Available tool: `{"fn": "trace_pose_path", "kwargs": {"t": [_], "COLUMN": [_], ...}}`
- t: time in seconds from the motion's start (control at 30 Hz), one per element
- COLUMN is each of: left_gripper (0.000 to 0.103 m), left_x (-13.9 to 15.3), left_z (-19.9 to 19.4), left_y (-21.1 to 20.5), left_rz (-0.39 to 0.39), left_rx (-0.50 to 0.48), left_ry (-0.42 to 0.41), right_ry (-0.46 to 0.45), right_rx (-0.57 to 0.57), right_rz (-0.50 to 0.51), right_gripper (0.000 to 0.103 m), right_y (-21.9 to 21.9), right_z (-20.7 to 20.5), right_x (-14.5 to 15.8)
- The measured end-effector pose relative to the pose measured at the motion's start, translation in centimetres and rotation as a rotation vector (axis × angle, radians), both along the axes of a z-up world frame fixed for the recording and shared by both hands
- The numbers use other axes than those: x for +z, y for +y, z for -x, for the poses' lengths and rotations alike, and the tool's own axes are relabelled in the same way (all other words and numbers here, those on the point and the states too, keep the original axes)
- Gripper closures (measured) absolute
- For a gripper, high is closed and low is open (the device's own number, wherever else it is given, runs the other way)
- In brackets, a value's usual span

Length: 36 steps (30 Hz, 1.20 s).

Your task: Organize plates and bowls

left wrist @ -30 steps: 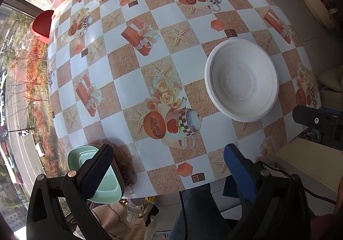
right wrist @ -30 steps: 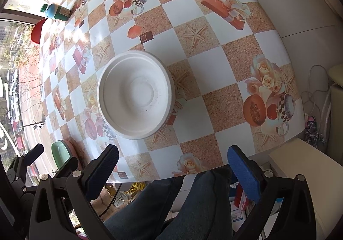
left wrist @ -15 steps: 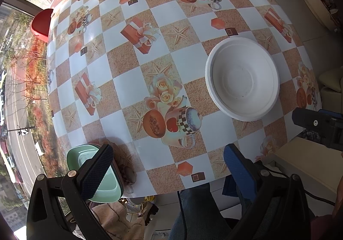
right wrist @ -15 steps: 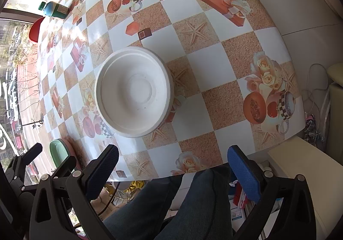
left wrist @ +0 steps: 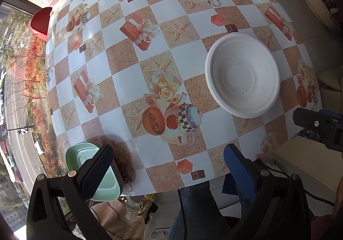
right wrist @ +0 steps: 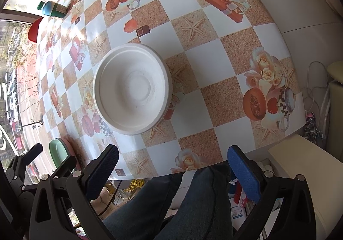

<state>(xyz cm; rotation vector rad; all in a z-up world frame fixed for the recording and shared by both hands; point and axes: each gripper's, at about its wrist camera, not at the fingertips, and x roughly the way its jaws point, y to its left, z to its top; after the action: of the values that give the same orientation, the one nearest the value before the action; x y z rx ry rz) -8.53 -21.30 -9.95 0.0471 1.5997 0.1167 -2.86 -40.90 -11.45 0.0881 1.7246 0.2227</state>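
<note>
On the checkered worktop (left wrist: 133,72): white bowl (left wrist: 242,74), round, shallow, upright. Near the edge, green bowl (left wrist: 85,154). Left tongs (left wrist: 166,163) and right tongs (right wrist: 172,165) gaping wide, holding nothing.

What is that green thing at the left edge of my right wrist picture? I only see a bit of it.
Observer: It is a mint-green rounded-square plastic dish, sitting at the near edge of the checked-cloth table.
Operator: Is it all on its own?
Observer: No, it rests inside a dusty-pink dish of the same shape underneath it.
Operator: Is the left claw holding it?
Observer: No, the left claw is open and empty; one of its fingers only covers part of the green dish in the picture.
</note>
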Motion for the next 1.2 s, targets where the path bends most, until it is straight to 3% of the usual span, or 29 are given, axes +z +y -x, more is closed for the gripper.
{"fn": "trace_pose_path", "kwargs": {"t": [1.2], "left_gripper": [0.0], "left_x": [-1.7], "left_z": [-0.6], "left_y": [-1.5], "left_rz": [0.021], "left_rx": [-0.021], "left_ry": [0.065], "right_ry": [0.065], "right_rx": [-0.032], "right_rz": [0.016], "right_gripper": [0.001], "right_y": [-1.9], "right_z": [0.3], "right_x": [-1.5]}}
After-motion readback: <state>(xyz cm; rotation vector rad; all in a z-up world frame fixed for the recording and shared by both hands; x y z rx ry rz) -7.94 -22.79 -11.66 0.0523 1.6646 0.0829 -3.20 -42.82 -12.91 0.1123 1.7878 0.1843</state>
